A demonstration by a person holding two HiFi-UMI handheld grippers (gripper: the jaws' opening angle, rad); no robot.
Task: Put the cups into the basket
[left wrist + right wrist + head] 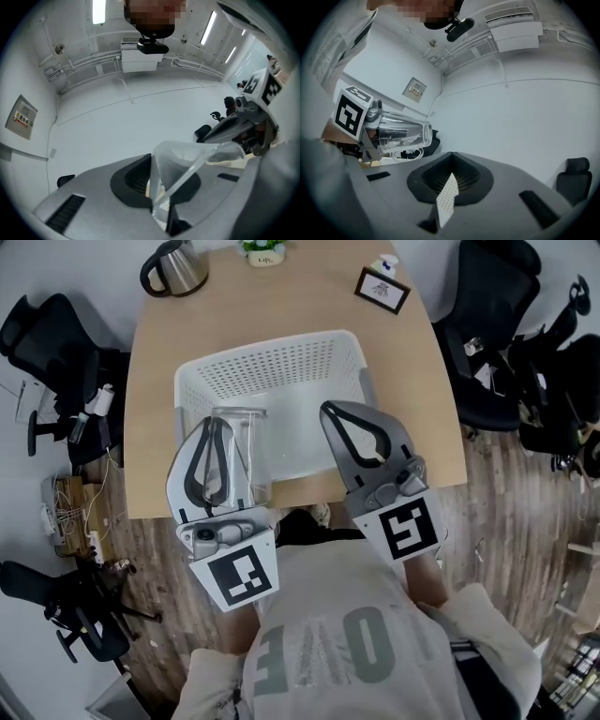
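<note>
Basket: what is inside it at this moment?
The basket shows only bare white floor; the left gripper, its clear cup and the right gripper cover its near edge.

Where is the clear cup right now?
Head view, lower left: the clear cup is clamped in the left claw, at the white basket's near-left corner.

L gripper point(217, 422) pts fwd, approx level, jaws clamped on clear cup point(246, 442) btwn its pads. R gripper point(328, 410) alongside, just right of it, level, jaws together, empty.
</note>
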